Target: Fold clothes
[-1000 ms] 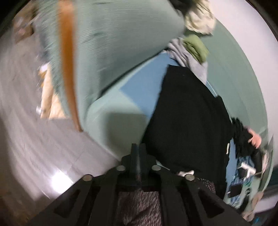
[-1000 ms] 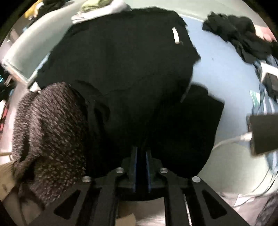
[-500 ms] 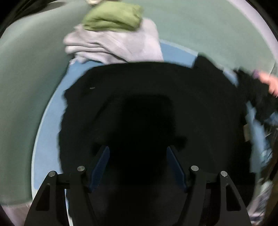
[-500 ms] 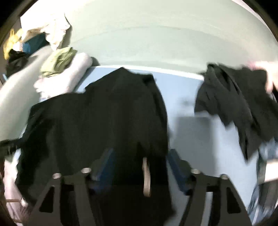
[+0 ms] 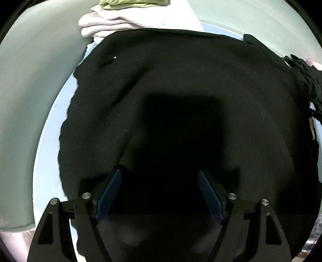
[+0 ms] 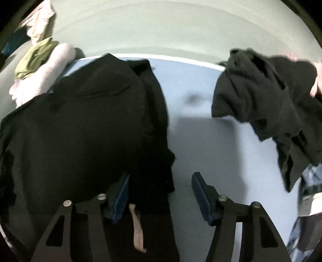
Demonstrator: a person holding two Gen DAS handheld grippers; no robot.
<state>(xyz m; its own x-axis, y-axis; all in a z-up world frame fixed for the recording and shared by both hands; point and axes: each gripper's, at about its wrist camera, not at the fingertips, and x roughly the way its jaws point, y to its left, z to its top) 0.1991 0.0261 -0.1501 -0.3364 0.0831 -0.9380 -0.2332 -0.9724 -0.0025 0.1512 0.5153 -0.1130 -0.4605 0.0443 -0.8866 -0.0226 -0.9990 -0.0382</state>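
Observation:
A black garment (image 5: 181, 90) lies spread flat on a light blue sheet (image 5: 46, 161). My left gripper (image 5: 160, 173) hovers over its near part, jaws opening, blue pads (image 5: 109, 193) apart and nothing gripped. In the right wrist view the same black garment (image 6: 90, 131) fills the left half. My right gripper (image 6: 161, 176) straddles its right edge, jaws closing, and the pads do not press the cloth. A pale label (image 6: 136, 231) hangs at that edge between the fingers.
A folded stack, grey cloth (image 5: 140, 18) with green cloth (image 6: 34, 58) on top, sits at the sheet's far left. A crumpled black garment (image 6: 261, 96) lies at the right, with a person's hand (image 6: 318, 80) by it. Patterned blue fabric (image 6: 308, 181) lies at the right edge.
Both grippers went from shut to open. The left view swung from the floor and bed edge to looking down on the garment, which now lies flat; the right gripper moved to its right edge.

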